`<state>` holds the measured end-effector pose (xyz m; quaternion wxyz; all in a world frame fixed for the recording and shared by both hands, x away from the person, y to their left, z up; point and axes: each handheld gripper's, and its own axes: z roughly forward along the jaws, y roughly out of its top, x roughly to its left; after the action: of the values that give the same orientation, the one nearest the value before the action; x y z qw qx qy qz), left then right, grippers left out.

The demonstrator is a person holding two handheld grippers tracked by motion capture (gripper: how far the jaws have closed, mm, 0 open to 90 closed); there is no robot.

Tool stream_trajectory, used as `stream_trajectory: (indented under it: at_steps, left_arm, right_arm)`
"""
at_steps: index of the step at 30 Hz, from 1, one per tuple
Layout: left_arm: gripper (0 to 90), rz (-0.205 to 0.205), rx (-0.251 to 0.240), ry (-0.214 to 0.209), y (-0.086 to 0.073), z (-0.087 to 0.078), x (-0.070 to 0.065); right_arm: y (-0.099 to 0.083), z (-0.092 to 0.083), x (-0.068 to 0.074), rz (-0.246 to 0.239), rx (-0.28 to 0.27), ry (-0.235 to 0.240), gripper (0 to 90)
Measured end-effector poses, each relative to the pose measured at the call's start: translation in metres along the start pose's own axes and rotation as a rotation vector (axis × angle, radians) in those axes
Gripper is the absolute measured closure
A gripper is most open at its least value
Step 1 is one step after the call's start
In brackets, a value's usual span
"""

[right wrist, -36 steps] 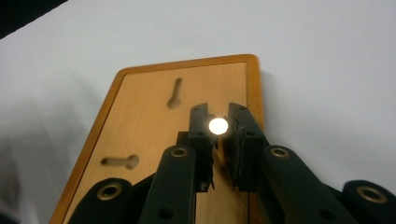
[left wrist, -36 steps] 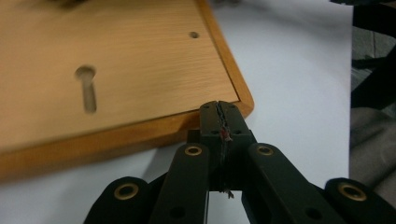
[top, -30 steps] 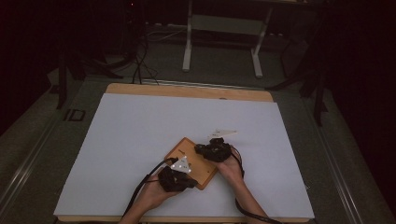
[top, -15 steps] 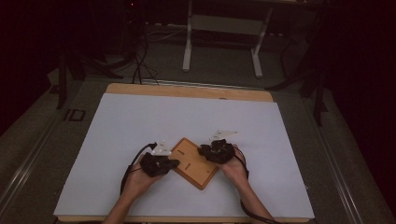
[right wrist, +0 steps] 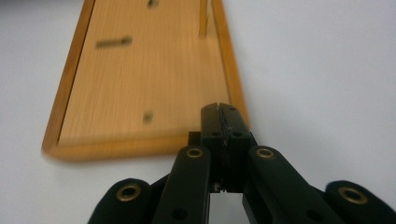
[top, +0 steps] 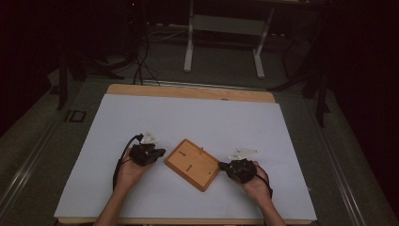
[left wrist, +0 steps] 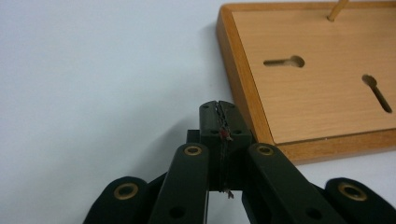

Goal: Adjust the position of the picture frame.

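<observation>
Sitting between the two tongs is the wooden board (top: 193,164), flat on the white table cover (top: 188,117). The left gripper (top: 159,152) is pinched together with nothing in it, just beside the board's edge (same story with the right gripper (top: 222,166), whose jaws have just been closing).

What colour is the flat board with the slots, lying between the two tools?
Light orange-brown wood, the board has a darker raised rim; clearest in the left gripper view.

board (top: 193,164) mid-table (top: 188,113), btw L gripper (top: 151,153), R gripper (top: 234,168)
</observation>
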<state>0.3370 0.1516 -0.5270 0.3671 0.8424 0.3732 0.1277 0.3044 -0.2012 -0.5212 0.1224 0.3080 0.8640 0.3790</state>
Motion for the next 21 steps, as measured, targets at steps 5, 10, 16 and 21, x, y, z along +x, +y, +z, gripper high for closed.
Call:
stream_trajectory:
  at_steps: [5,10,16,21]
  left_arm:
    - [89.6,0.025,0.024,-0.023,0.0,0.006,-0.005]
    - [89.7,0.013,0.029,-0.034,-0.002,0.008,-0.005]
    - [90.0,0.01,0.035,-0.034,-0.005,0.005,-0.01]
    - [90.0,0.007,0.038,-0.069,-0.008,0.001,-0.019]
  right_arm:
    - [-0.013,0.0,0.005,-0.006,0.053,-0.015,89.8]
    - [-0.012,0.006,0.003,0.006,0.067,-0.02,89.8]
    - [-0.009,0.009,-0.003,0.029,0.065,-0.039,89.9]
    - [-0.002,0.016,-0.018,0.065,0.057,-0.069,89.9]
